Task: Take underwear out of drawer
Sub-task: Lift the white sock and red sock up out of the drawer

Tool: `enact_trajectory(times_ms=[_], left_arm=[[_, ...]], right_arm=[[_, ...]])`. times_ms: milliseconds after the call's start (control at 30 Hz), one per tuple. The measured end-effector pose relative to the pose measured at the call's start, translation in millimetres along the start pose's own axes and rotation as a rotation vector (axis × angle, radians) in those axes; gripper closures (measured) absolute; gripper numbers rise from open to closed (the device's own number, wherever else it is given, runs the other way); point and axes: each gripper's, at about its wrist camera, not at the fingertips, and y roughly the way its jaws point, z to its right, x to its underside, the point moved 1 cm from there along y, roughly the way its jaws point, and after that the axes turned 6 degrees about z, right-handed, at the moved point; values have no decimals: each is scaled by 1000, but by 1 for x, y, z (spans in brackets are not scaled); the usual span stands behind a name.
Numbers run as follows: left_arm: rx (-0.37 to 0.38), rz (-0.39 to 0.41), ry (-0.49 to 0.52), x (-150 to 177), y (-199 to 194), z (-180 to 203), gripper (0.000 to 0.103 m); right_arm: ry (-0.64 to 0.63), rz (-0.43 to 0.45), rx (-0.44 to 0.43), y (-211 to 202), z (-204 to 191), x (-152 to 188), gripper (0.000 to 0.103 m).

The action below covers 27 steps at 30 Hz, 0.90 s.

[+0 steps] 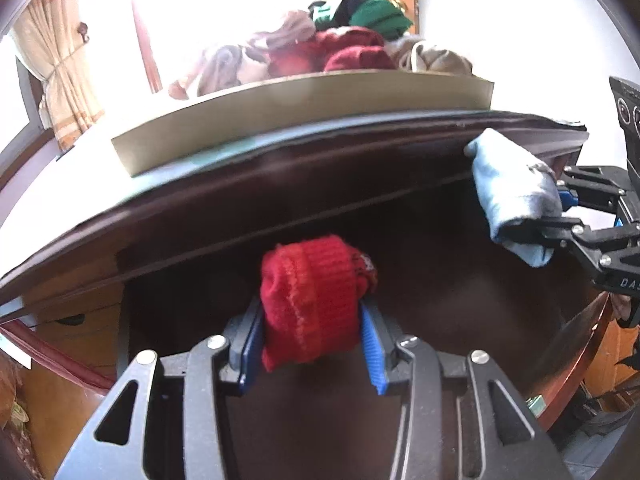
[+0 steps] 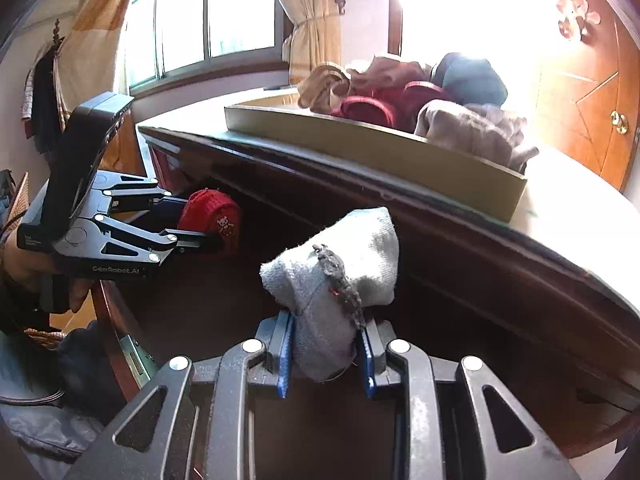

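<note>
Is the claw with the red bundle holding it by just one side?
No, the left claw squeezes the red bundle from both sides with its blue pads.

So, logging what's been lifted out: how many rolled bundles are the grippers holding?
2. The red bundle is clamped in the left gripper; the pale blue-grey bundle is in the right gripper. More may lie hidden in the dark drawer.

We hold our left gripper [image 1: 312, 344] tilted downward, its blue pads [image 1: 374, 350] pressed on either side of a red knitted bundle [image 1: 310, 300] that stands up between the jaws. Our right gripper [image 2: 326, 354] tilts down likewise, jaws narrower, pads clamped on a pale grey-blue bundle [image 2: 340, 280] that rises beyond the fingertips. The two grippers sit side by side.
</note>
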Motion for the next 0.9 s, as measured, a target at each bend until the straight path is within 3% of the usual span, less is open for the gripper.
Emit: enact_trajectory(times_ms=[900], left_arm=[[-57, 211, -44, 21, -44, 1, 61]], right_arm=[[19, 215, 38, -44, 7, 6, 74]])
